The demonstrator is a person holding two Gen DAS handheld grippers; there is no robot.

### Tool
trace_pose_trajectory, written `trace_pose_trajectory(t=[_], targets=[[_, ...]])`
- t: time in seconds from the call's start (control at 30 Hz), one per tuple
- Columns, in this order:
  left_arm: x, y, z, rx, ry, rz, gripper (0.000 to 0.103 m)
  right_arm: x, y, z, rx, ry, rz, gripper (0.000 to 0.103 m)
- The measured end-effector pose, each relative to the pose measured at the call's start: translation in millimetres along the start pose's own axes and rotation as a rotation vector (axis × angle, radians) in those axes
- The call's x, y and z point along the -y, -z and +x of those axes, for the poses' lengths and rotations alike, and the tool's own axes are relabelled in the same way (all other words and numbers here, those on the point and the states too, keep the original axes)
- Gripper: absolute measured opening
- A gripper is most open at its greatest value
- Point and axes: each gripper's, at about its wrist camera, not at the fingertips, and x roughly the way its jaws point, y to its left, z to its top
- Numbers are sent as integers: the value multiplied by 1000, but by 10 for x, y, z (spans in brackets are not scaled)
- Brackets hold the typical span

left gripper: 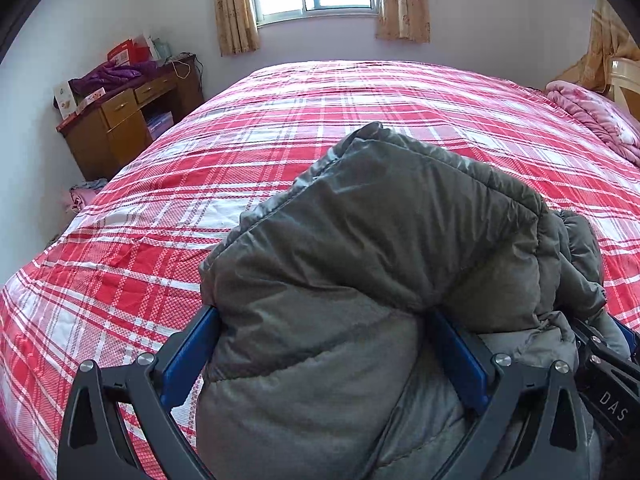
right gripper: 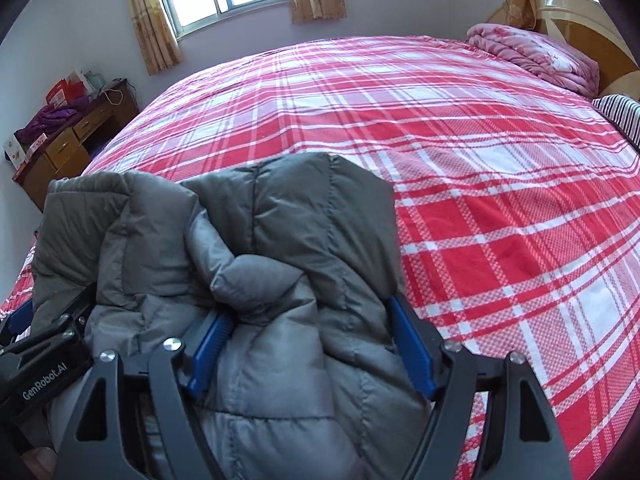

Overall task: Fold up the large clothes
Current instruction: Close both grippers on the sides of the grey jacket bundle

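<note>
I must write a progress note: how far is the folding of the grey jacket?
Done: the grey puffer jacket is already bunched into thick layers. In hand: left tongs and right tongs both have it between them. Left: laying it flat on the plaid bed.

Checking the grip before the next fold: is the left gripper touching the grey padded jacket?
Touching. The left wrist view shows the left gripper with the grey padded jacket bulging between both blue jaws, pressed against them.
</note>
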Motion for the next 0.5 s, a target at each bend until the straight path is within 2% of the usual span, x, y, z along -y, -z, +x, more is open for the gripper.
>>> trace_pose_trajectory(t=[0.33,0.4,0.5], targets=[[-4,-12,31,-25,12,-1,102,2,1,45,-13,0,2,80],[-38,-12,12,-47,34,1,102,21,0,59,-14,-8,2,81],[-209,38,-121,-84,107,-31,102,54,3,76,-15,-23,6,81]])
